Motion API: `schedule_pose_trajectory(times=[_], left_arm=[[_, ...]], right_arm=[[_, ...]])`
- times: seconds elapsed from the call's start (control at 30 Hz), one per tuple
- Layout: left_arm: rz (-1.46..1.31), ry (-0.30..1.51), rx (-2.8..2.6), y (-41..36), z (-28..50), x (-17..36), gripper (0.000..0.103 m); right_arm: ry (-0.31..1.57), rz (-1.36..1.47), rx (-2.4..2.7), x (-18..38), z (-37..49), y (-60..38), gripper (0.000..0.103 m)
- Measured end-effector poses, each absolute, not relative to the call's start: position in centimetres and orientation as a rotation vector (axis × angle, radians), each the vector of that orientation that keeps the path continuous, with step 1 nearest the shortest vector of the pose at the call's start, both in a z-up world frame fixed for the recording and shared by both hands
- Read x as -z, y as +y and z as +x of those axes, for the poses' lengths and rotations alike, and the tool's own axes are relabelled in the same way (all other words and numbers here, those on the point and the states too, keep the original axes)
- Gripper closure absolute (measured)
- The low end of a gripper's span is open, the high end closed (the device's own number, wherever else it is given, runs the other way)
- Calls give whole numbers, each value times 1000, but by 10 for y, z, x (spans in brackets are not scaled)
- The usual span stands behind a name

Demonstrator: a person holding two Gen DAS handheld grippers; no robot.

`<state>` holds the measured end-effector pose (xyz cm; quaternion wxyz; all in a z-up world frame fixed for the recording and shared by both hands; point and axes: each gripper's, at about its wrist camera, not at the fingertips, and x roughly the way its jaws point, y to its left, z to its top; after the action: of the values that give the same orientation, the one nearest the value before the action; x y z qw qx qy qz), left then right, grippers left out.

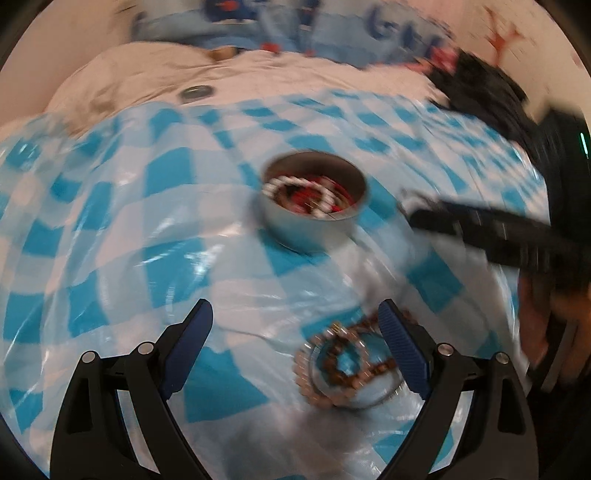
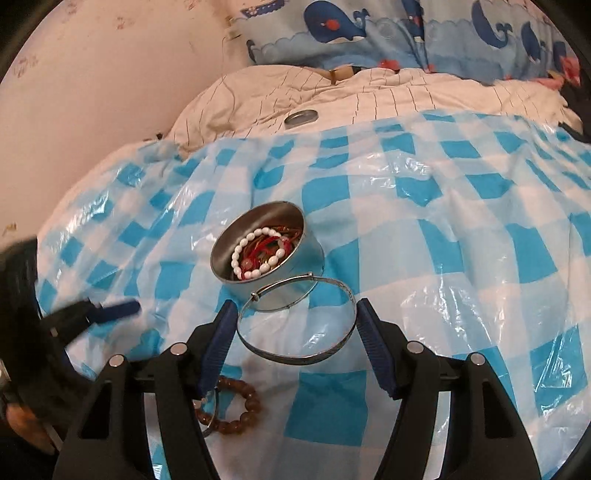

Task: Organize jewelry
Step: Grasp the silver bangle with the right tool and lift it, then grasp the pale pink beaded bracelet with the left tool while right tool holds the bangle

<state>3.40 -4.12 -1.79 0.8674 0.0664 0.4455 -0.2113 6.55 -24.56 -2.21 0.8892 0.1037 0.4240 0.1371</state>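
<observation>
My right gripper (image 2: pixel 295 306) is shut on a thin silver bangle (image 2: pixel 295 360), one pad against each side, held just in front of the round metal tin (image 2: pixel 312 258). The tin stands open on the blue-checked plastic sheet (image 2: pixel 461 240) and holds a white bead bracelet (image 2: pixel 255 236) with red cords. Behind the right gripper's left finger lies a brown bead bracelet (image 2: pixel 243 417). My left gripper (image 1: pixel 295 308) is open over the sheet; a blurred pile of bead bracelets (image 1: pixel 343 365) lies close to its right finger. The tin (image 1: pixel 306 229) is farther ahead, and the right gripper (image 1: pixel 443 218) is a dark blur.
The tin's lid (image 2: pixel 301 117) rests on the cream striped quilt (image 2: pixel 406 96) beyond the sheet. A whale-print pillow (image 2: pixel 369 33) lies at the head of the bed, a wall (image 2: pixel 92 92) on the left. Dark clothing (image 1: pixel 480 92) lies far right.
</observation>
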Motion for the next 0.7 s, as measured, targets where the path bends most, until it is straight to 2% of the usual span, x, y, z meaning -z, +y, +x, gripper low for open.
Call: schedule_pose_trajectory(times=[0.2,0.5,0.53,0.57,0.63,0.7], left_arm=[[258,964,495,-59,19,40,16],[221,995,522,-54,16,51,18],[208,997,535,-53,17,51,29],[179,1008,560,-52,18,51,36],[155,1023,565,-48,20,50,63],[165,1017,549,-45,21,48,74]], right_arm=[[889,192,-313,23,61,-235,39],[903,185,-327,26,62,-229,39],[904,185,-329,27,61,-228,39],[905,184,-330,27,62,-228,39],[907,182,-330,28,61,-227,39],[908,182,-332,28,61,-226,39]])
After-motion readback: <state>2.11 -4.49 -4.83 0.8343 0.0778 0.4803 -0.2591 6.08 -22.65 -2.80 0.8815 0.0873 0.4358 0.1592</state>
